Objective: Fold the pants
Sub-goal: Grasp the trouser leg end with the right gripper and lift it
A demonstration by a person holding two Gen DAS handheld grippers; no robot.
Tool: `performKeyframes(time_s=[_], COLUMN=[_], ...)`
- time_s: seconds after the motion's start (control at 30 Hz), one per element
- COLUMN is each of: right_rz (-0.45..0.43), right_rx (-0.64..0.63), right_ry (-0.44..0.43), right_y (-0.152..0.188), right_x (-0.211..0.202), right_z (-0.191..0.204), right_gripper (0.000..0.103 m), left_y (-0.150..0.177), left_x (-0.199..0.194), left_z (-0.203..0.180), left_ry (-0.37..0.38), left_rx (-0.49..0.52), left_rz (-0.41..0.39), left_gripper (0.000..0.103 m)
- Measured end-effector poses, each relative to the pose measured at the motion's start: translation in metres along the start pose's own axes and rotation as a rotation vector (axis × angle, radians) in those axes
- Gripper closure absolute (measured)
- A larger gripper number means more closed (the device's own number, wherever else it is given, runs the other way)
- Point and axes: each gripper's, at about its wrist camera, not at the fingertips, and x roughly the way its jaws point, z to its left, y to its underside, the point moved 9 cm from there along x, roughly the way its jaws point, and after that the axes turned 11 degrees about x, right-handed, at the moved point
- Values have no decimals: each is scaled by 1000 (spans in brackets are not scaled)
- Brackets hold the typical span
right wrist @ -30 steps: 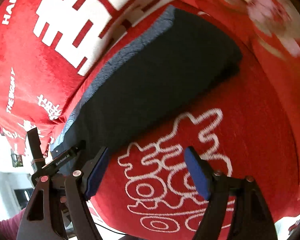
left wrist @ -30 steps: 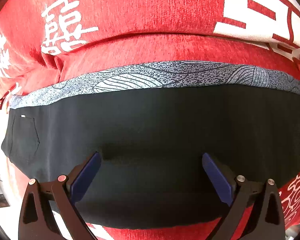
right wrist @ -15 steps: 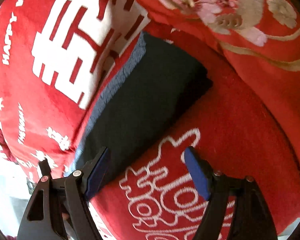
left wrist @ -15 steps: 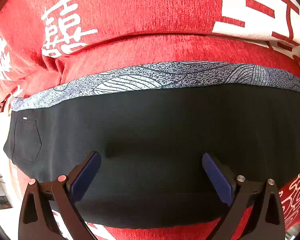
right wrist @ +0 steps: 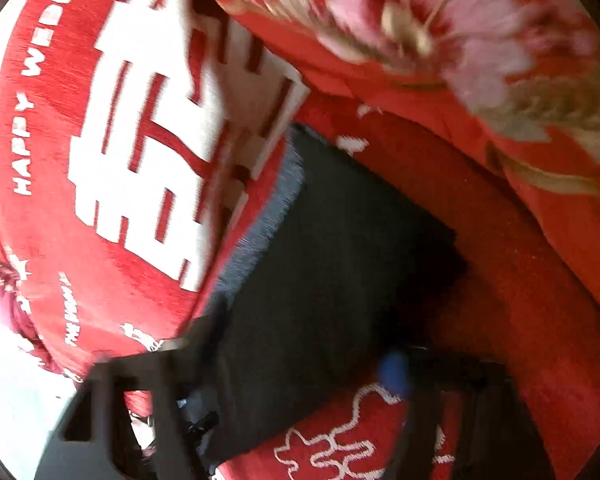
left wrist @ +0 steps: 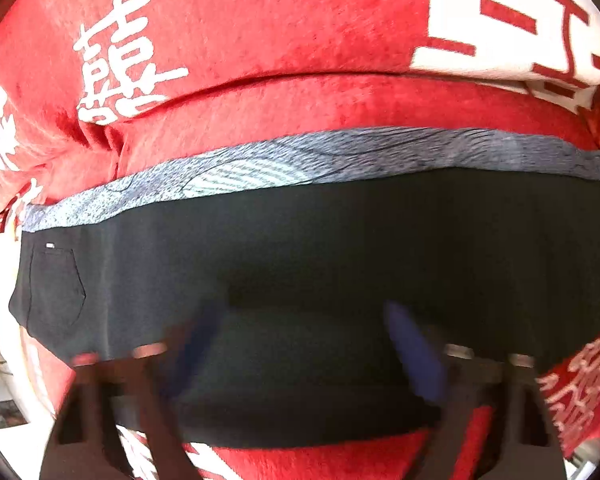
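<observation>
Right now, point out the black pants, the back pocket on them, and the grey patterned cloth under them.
black pants (left wrist: 340,240), left wrist view, middle of the top layer.
back pocket (left wrist: 56,288), left wrist view, pocket's centre.
grey patterned cloth (left wrist: 300,156), left wrist view, exposed strip above the pants.

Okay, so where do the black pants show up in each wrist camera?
Left wrist: black pants form a wide band across the middle and lower part of the picture.
Right wrist: black pants run diagonally through the centre, down to the lower left.
Shared landmark: the grey patterned strip along the pants' far edge.
</observation>
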Motion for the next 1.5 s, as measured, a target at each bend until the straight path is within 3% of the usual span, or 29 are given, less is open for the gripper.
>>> performKeyframes(time_s=[0.13,0.23,0.33,0.43,0.77,1.07,1.27,1.5], right_rz=[7,9,10,20,10,-11,-32,-50], right_rx=[-45,-93,-129,-165,-252,-338,-406,-572], right_ry=[-20,-43,-48,-42,8,53,87,171], right_y=[6,13,17,23,36,56,72,112], right_x=[-7,-11,-14,-16,-21,-24,-28,-15], right_z=[10,25,35,44,66,85,107,146], right_gripper=[89,89,89,89,89,89,89,87], left_y=[-20,-35,-27,-24,-24,-25,-20,4], left_x=[-35,-40,-6,-5,-2,-2,-18,-44], left_z=[-34,-70,-95,-96,-97,-103,-77,-10], left_ry=[97,127,164,148,180,135,317,274], left_rx=[55,123,143,130,164,210,31,51], left_rz=[-107,-161,-72,-132,-119,-126,-109,-168], left_gripper=[33,33,33,32,30,27,27,27])
